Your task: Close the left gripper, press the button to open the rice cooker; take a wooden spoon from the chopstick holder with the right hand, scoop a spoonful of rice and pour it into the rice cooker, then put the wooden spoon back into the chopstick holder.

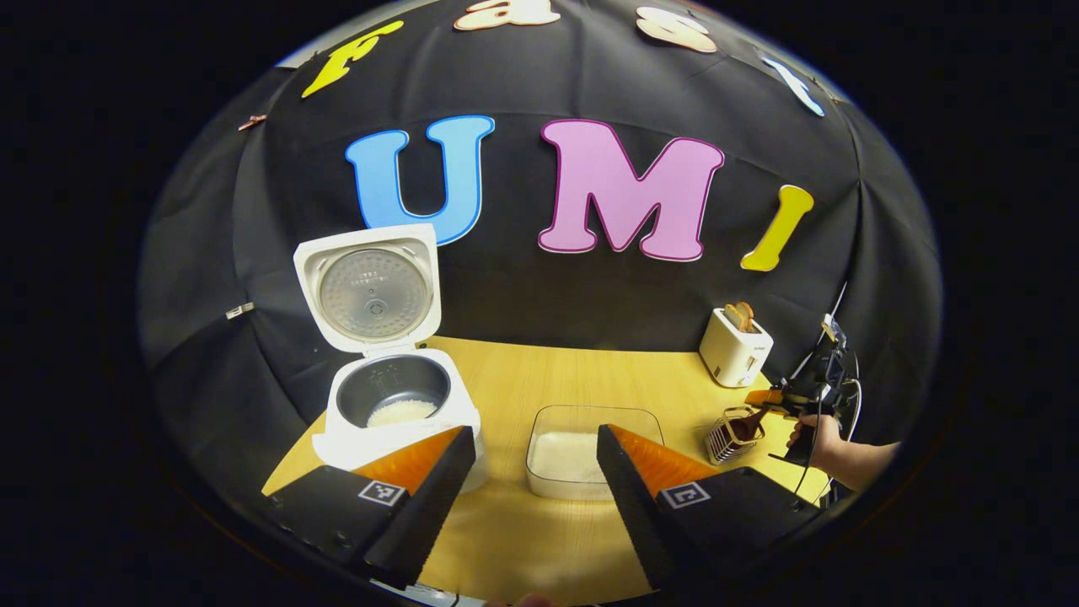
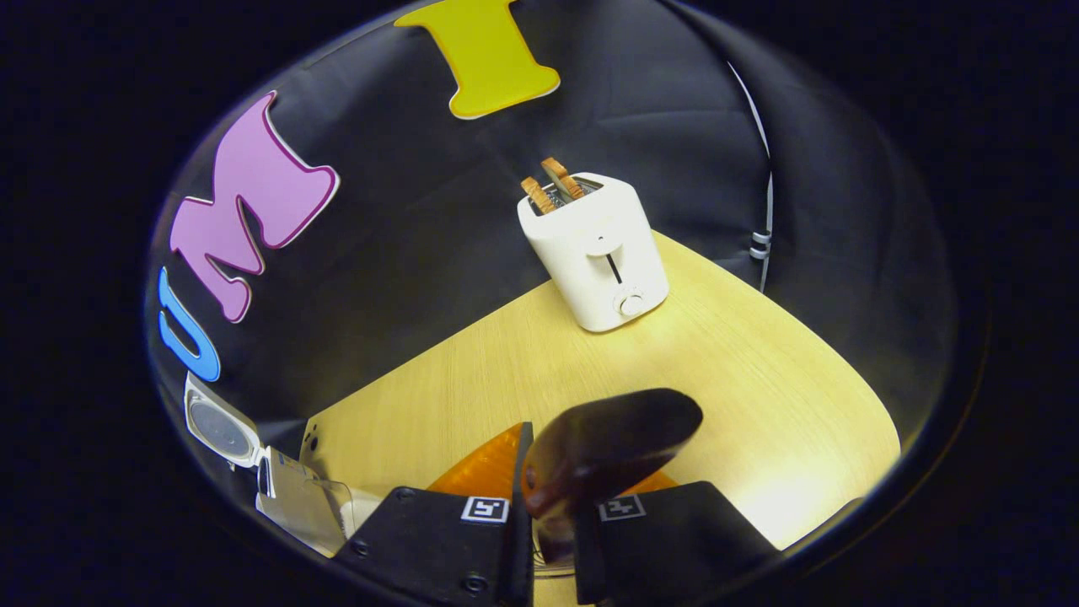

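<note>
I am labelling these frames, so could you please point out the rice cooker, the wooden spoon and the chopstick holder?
rice cooker (image 1: 383, 419): left gripper view, white rim beside the inner pot.
wooden spoon (image 2: 611, 447): right gripper view, dark bowl of the spoon.
chopstick holder (image 1: 723, 443): left gripper view, its wire side.

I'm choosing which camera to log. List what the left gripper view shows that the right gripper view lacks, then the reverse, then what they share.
Left gripper view: rice in the cooker, the holder, a hand bringing the right gripper to it. Right gripper view: the toaster knob, and that gripper's close grip on the spoon. Both: toaster, cooker lid, table.
</note>
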Tool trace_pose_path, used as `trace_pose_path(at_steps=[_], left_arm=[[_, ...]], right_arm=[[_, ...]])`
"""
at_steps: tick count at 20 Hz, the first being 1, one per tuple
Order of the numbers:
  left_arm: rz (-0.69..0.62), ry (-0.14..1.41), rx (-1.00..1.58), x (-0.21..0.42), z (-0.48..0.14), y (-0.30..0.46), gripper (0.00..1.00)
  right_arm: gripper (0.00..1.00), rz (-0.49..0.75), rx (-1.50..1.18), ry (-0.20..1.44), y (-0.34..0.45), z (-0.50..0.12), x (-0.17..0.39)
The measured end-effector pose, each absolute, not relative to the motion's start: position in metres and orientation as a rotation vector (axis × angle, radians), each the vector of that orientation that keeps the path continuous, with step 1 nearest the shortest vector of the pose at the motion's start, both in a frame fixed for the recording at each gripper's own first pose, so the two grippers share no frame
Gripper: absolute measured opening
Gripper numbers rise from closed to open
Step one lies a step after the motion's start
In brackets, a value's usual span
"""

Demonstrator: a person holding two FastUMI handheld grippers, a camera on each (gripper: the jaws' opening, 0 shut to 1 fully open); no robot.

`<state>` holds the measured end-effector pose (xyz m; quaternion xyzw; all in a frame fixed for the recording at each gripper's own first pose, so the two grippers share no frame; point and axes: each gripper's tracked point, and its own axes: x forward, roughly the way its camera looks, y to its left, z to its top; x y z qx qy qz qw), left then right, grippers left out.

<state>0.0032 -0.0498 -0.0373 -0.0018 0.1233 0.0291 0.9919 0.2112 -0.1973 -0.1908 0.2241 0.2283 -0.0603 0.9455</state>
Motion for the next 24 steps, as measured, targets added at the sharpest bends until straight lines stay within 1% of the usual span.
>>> trace_pose_path(at_steps=[4,9,13,14,15,20,24], left_arm=[[0.056,0.238,-0.033,-0.002,-0.04,-0.043,0.94],[0.031,0.229,-0.066,0.012,-0.04,-0.032,0.94],[0.011,0.198,-0.119,0.013,-0.034,-0.017,0.94],[0.01,0.197,-0.123,0.012,-0.036,-0.01,0.94],[0.011,0.201,-0.127,0.013,-0.038,-0.002,0.94],[0.015,0.188,-0.133,0.013,-0.042,0.039,0.94],[-0.005,0.206,-0.148,0.017,-0.046,0.066,0.94]], right_arm=[[0.12,-0.114,0.373,0.443,-0.188,-0.167,0.202],[0.11,-0.135,0.267,0.356,-0.182,-0.112,0.187],[0.12,-0.119,0.23,0.285,-0.163,-0.063,0.18],[0.23,-0.114,0.234,0.267,-0.155,-0.052,0.18],[0.23,-0.106,0.236,0.255,-0.144,-0.044,0.178],[0.23,-0.045,0.225,0.245,-0.071,-0.031,0.174],[0.23,0.011,0.202,0.255,-0.002,-0.047,0.179]])
